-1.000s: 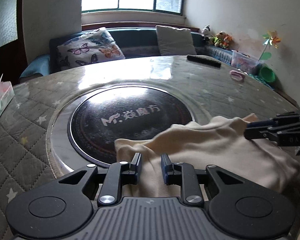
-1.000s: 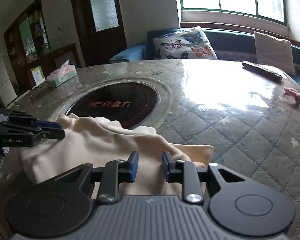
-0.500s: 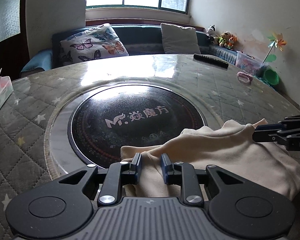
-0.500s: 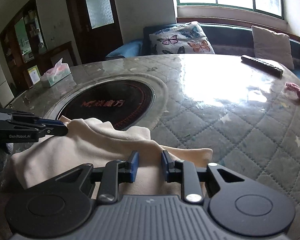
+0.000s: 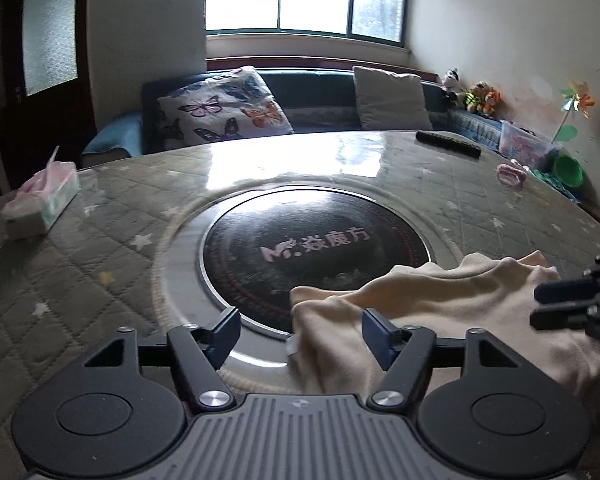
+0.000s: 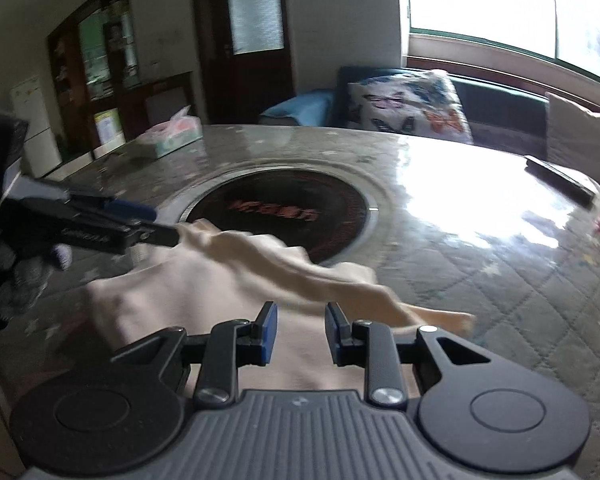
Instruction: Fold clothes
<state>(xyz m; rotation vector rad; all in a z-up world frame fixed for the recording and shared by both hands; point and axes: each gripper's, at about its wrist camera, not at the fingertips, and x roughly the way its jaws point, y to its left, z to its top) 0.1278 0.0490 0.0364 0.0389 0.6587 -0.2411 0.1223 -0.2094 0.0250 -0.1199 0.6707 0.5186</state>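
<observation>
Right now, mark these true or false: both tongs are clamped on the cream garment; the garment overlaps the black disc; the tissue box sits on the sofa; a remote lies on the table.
1. Both tongs are clamped on the cream garment: false. The left tongs and right tongs stand open.
2. The garment overlaps the black disc: true.
3. The tissue box sits on the sofa: false. It rests on the table.
4. A remote lies on the table: true.

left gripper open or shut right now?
Open. The left gripper fingers stand wide apart, with the cream garment edge loose between them.
</observation>
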